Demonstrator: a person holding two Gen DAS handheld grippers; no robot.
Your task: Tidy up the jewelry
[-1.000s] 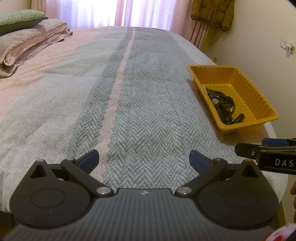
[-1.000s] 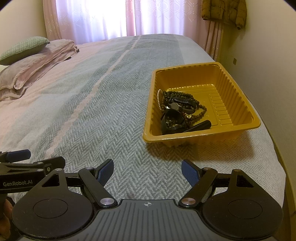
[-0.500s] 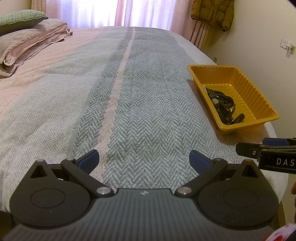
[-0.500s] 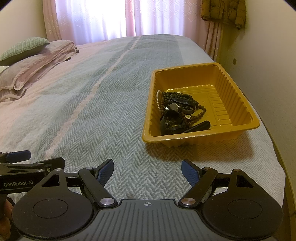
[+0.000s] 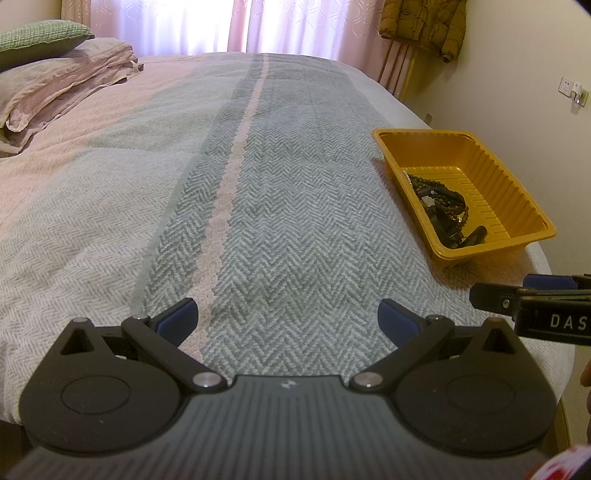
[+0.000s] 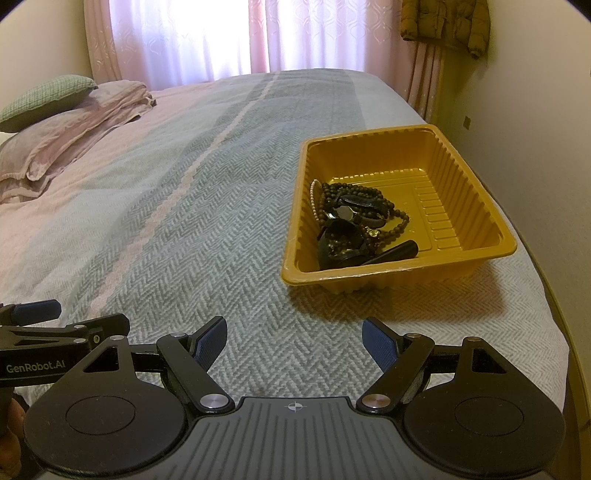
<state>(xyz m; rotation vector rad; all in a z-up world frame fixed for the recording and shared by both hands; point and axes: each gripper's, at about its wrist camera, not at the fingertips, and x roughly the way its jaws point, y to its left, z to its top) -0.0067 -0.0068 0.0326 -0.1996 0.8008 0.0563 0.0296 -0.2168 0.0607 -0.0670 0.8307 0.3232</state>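
Observation:
A yellow plastic tray [image 6: 469, 258] [image 5: 491, 162] rests on the bed near its right edge. Inside it lies a tangle of jewelry [image 6: 354, 218] [image 5: 443, 206]: brown bead strings, a pale bead strand, a watch and dark pieces, bunched toward the tray's near left corner. My right gripper [image 6: 293, 341] hovers over the bedspread, short of the tray's front wall, open with nothing between its blue pads. Well to the left of the tray my left gripper [image 5: 288, 317] is open and empty above the grey herringbone cover.
The bedspread [image 5: 277, 221] has grey, pink and white stripes. Pillows [image 5: 55, 85] are stacked at the far left. Curtains [image 6: 207, 37] and a hanging brown jacket [image 6: 447, 22] stand behind the bed. A wall [image 6: 546, 129] runs close along the bed's right edge.

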